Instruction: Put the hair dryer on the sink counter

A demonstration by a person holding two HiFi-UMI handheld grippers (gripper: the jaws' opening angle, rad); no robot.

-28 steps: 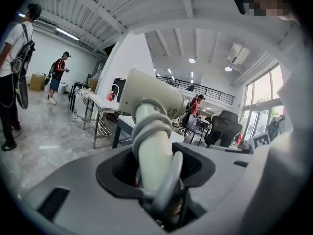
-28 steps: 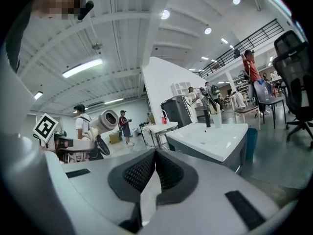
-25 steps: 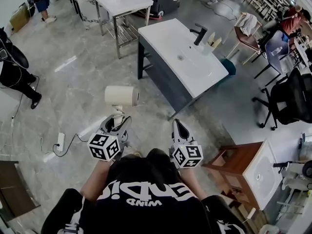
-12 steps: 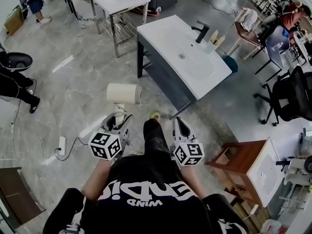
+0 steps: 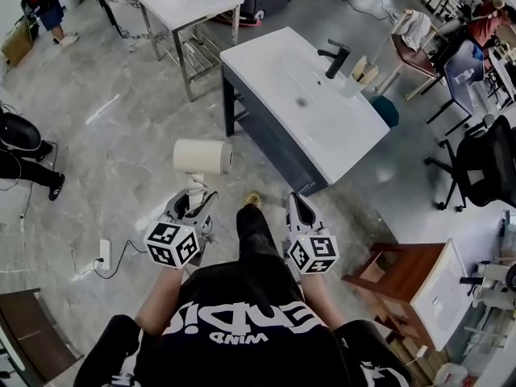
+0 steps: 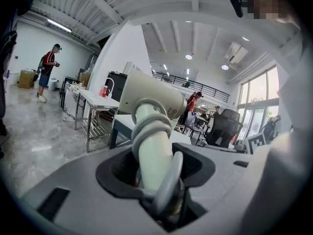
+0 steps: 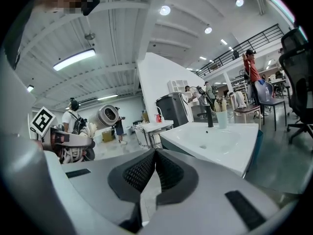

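Note:
A cream hair dryer stands upright in my left gripper, which is shut on its handle, with the cord wound round the handle. In the left gripper view the hair dryer's handle sits between the dark pads and its head points left. My right gripper is shut with nothing in it; its pads meet in the right gripper view. The white sink counter with a black faucet stands ahead and to the right, apart from both grippers. It shows also in the right gripper view, as does the hair dryer.
A white metal table stands beyond the counter's left end. A cup rests by the faucet, with a teal bin behind. A wooden cabinet is at the right, office chairs further right. A power strip lies on the floor at the left.
The person has stepped forward, one leg now out in front, and the sink counter has come closer. Both grippers keep their places and the hair dryer stays held.

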